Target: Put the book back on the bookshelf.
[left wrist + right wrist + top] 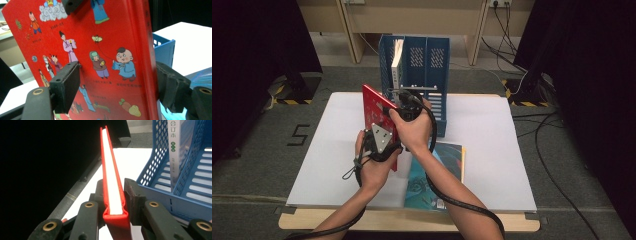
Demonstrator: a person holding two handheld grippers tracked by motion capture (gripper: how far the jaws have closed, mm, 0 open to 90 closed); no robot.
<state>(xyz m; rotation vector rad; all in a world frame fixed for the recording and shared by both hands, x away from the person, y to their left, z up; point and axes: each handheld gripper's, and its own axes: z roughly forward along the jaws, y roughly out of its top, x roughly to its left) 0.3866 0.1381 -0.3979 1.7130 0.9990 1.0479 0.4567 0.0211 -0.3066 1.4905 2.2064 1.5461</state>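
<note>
**Red picture book held upright by both grippers beside blue file rack**

Red picture book (379,112) off the desk (492,150), standing on edge, tilted, just left of the blue file rack (434,75). Right hand-held gripper (115,195) clamped on the book's edge, pads pressing both covers, white page block between them. Left hand-held gripper (117,85) straddles the book lower down: one pad on the illustrated cover, other pad at the spine side; looks like a grasp, contact not fully clear. White book (397,65) upright in the rack's left slot. Teal book (437,175) flat on the desk, under the right forearm.
</note>
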